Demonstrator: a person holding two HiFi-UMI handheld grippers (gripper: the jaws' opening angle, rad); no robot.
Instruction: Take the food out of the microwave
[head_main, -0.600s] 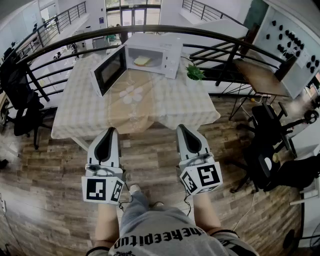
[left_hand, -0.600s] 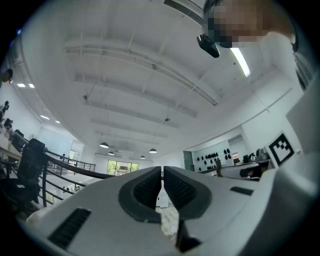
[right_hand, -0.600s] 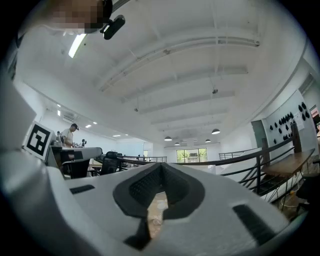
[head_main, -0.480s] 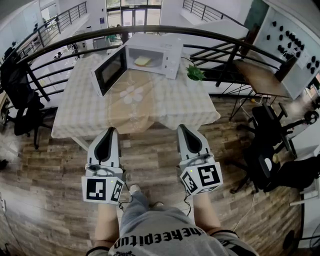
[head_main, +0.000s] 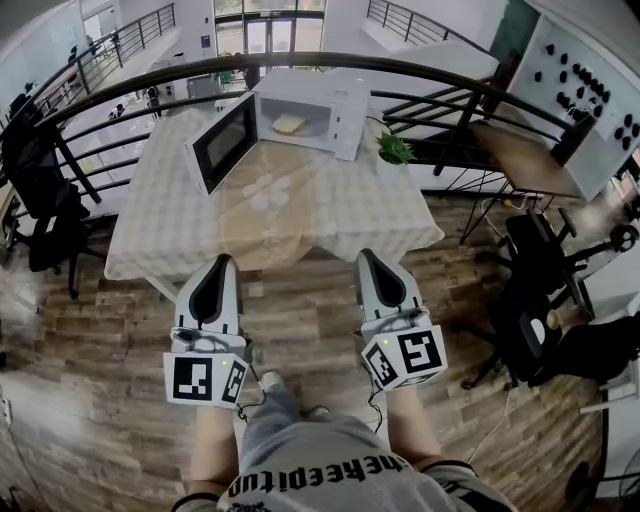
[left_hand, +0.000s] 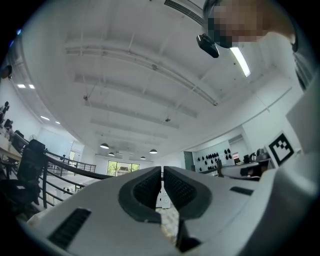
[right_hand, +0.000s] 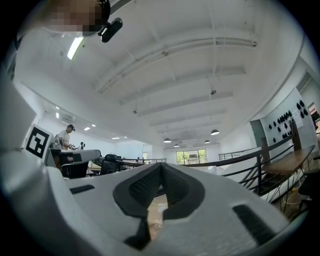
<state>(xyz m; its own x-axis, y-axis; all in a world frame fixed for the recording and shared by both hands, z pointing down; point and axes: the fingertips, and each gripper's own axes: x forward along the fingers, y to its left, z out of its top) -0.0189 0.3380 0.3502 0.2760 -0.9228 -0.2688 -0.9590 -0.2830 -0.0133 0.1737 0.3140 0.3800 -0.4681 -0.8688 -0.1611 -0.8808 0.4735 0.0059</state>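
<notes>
Nearest, low in the head view: left hand-held gripper (head_main: 222, 262) and right hand-held gripper (head_main: 367, 256), side by side above wood floor (head_main: 320, 305). Tips aimed toward the counter (head_main: 150, 225), well short of its near edge.

Seen in its own view, left hand-held gripper (left_hand: 162, 172) drawn narrow, pads all but meeting, nothing between them. Seen in its own view, right hand-held gripper (right_hand: 160, 170) pinched closed at the tips, likewise empty. Both tilted a little upward, toward white ceiling (left_hand: 125, 75) and hanging lamps (left_hand: 104, 146).

At the rear of each, a marker cube (head_main: 205, 378). Behind those, bare forearms (head_main: 212, 440).

Further out, counter draped in a pale checked cloth (head_main: 360, 205). On its far side, white microwave (head_main: 335, 100), door (head_main: 225, 145) swung wide to the left. Inside the lit cavity, food (head_main: 289, 124): a pale, bread-like slice lying flat, well apart from both hand-held grippers.

Just right of the microwave, small green plant (head_main: 396, 150). Beyond it all, dark curved railing (head_main: 450, 80). Off to either side, black chairs (head_main: 45, 200).
</notes>
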